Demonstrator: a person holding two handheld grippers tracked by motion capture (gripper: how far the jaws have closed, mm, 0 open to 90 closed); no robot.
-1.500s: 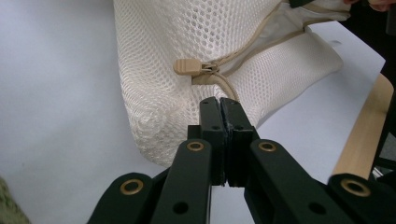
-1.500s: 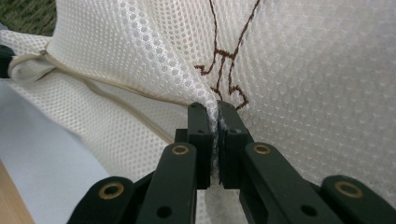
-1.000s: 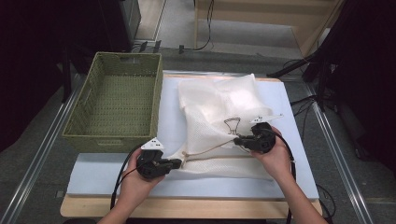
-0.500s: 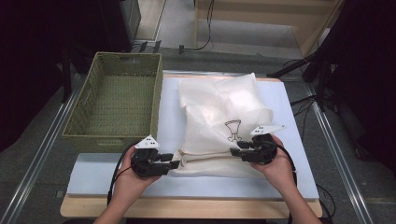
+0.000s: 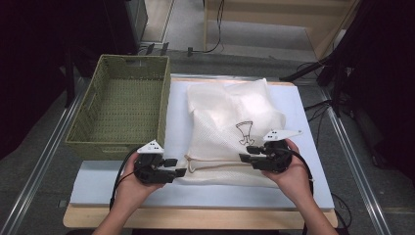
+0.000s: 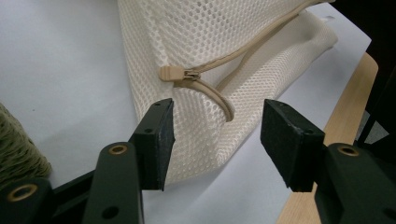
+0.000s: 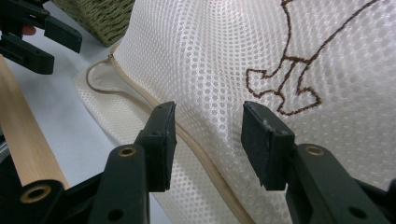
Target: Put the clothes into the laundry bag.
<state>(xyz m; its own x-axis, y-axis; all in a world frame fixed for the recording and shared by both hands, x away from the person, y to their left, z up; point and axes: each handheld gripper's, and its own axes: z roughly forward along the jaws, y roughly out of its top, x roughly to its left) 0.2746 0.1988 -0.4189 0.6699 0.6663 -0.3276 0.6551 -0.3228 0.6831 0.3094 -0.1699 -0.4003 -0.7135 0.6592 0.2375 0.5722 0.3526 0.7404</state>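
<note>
A cream mesh bag (image 5: 230, 117) with a brown stitched figure (image 5: 243, 132) lies on the white mat (image 5: 303, 117). Its tan zipper (image 5: 215, 165) runs along the near edge, and the zipper pull (image 6: 170, 73) sits at the left corner. My left gripper (image 5: 177, 166) is at that corner. Its jaws have just been opening, and the corner lies just past the pads (image 6: 163, 135), untouched. My right gripper (image 5: 246, 153) hovers over the bag's near right part. Its jaws opened wide and have just closed slightly; they stand apart over the mesh and zipper (image 7: 205, 163) without pinching them.
A green woven basket (image 5: 161, 105) stands empty at the left, touching the mat's edge. The wooden table edge (image 5: 195, 215) runs along the front under my forearms. Cables trail from both grippers. Dark furniture and floor surround the table.
Both grippers were shut on the bag's near edge and have let go. The left gripper drew back slightly to the left, and the right hand shifted a little.
</note>
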